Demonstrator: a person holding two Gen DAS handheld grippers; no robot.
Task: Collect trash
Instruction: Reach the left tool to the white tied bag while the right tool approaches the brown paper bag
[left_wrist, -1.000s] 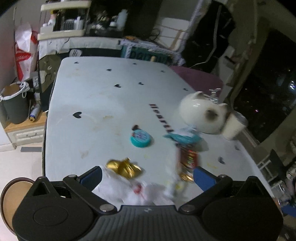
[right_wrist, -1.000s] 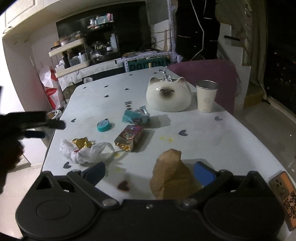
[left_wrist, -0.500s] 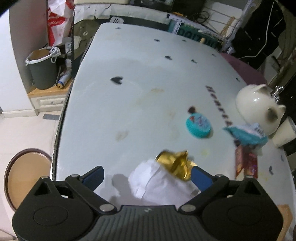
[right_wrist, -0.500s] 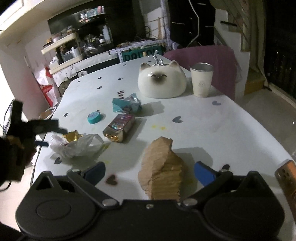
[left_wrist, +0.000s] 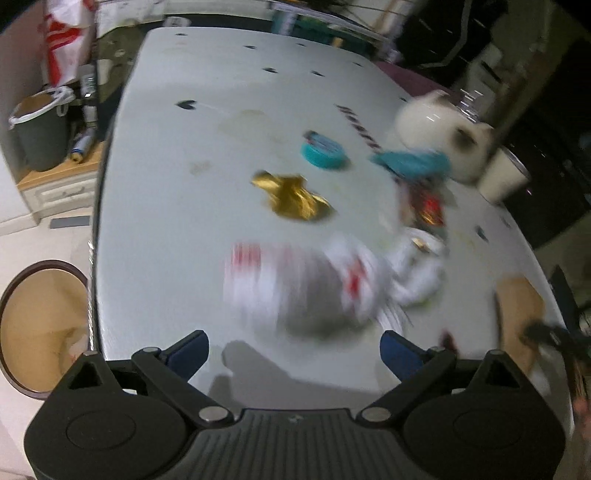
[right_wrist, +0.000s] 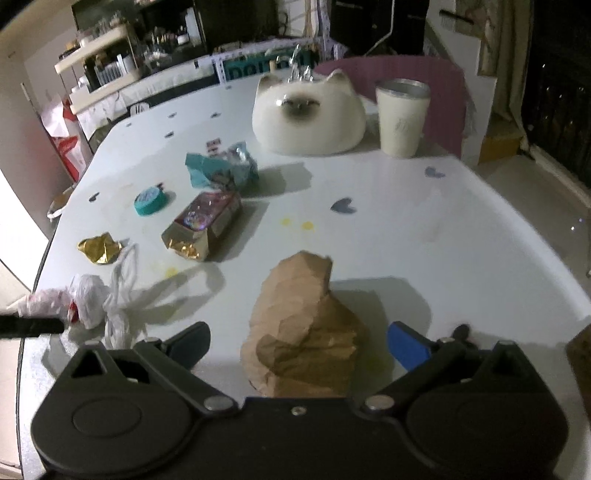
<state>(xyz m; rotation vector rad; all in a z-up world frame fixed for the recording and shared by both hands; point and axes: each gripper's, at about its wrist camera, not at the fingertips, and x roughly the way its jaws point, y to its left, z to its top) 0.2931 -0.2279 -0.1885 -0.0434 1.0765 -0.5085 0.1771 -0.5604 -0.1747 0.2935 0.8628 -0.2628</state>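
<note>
Blurred by motion: white plastic bag (left_wrist: 306, 280), print unreadable. Snack wrappers (left_wrist: 424, 192) smeared together. Brown paper bag (right_wrist: 303, 332) base hidden behind gripper body.

home: cluttered shelves (right_wrist: 110, 62), cat-shaped jar (right_wrist: 308, 118) on table (right_wrist: 424, 229).

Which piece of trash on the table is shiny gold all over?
The crumpled gold foil wrapper, lying beside the white plastic bag. The other trash is teal, brown or white.

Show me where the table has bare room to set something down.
Free: the far left stretch of the table beyond the gold wrapper, and the right side past the brown paper bag. Crowded: the middle, around the teal lid, snack packets and white plastic bag.
</note>
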